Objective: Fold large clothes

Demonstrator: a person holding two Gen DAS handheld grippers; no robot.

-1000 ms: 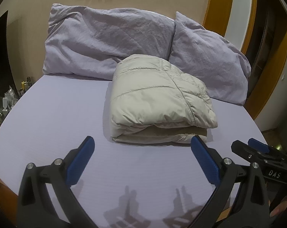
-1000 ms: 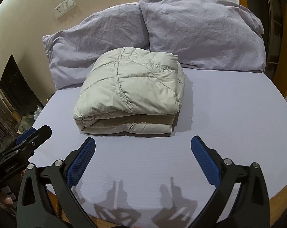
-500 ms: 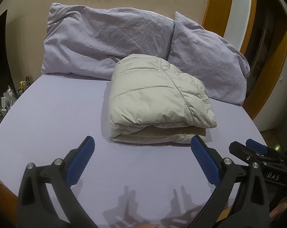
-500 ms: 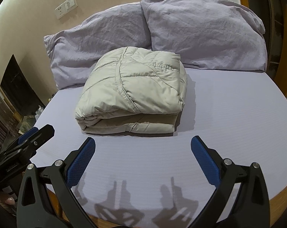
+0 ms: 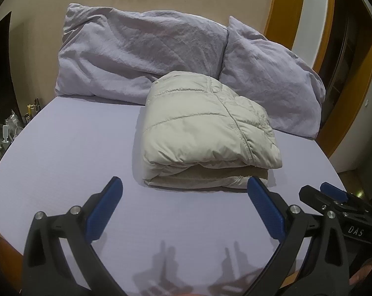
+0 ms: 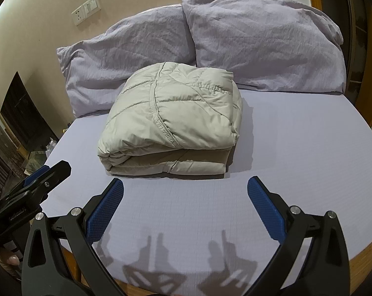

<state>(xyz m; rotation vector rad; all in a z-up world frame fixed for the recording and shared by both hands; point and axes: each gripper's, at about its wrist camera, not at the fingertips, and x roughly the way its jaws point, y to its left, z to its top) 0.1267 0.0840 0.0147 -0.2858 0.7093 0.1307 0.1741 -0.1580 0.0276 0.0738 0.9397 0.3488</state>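
Observation:
A cream quilted puffer jacket [image 5: 205, 128] lies folded into a thick rectangular bundle in the middle of the lilac bed sheet [image 5: 70, 153]; the same jacket [image 6: 173, 120] shows in the right wrist view. My left gripper [image 5: 184, 202] hovers open just in front of the bundle's near edge, with nothing between its blue pads. My right gripper [image 6: 185, 202] is also open and empty, a little short of the jacket. In the left wrist view the right gripper [image 5: 333, 202] pokes in at the right, its own state unclear there.
Two lilac pillows [image 5: 141, 54] [image 6: 264, 42] lean against the beige wall behind the jacket. A wall socket [image 6: 86, 9] sits above them. A wooden door frame [image 5: 284, 7] stands to the right, and cluttered bottles [image 5: 8, 128] lie off the bed's left edge.
Both grippers stay open and hold nearly the same pose. The views shift only slightly, with the jacket drifting a little in frame. The jacket itself has not moved.

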